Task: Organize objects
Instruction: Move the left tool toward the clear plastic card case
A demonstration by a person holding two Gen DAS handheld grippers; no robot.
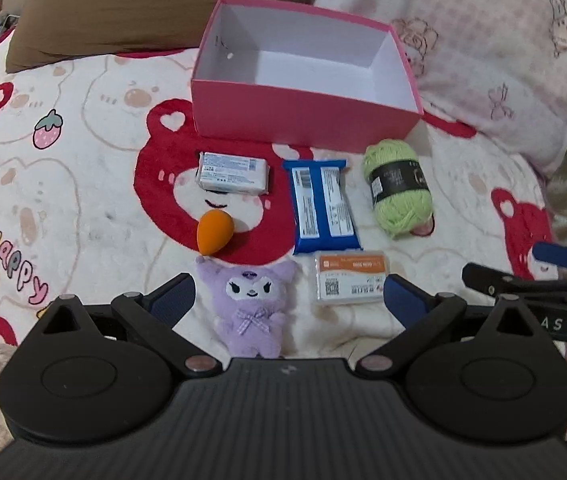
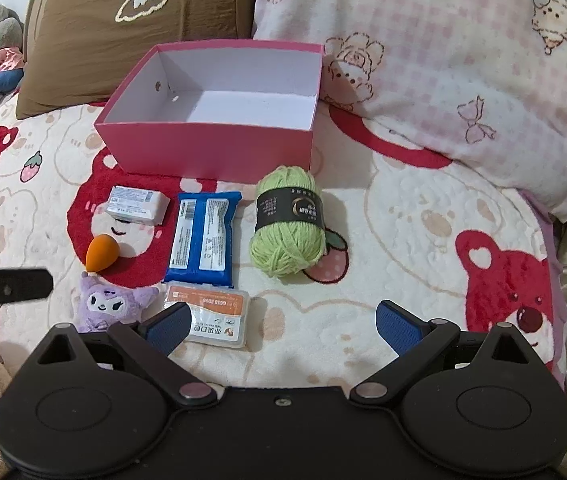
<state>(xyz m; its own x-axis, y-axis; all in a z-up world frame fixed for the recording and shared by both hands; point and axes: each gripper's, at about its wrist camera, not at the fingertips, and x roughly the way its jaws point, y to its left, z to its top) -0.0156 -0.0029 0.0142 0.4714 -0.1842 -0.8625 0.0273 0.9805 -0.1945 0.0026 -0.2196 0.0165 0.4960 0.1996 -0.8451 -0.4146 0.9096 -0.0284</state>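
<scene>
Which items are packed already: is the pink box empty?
Empty: the pink box shows only bare white floor and walls.

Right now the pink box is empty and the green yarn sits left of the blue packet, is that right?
Not quite. The pink box is empty, but the green yarn sits right of the blue packet, not left. The right wrist view shows it.

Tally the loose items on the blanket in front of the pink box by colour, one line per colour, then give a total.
White: 1, wrapped bar
Orange: 1, sponge
Blue: 1, wipes pack
Green: 1, yarn ball
Purple: 1, plush toy
Clear with orange label: 1, small case
Total: 6
</scene>
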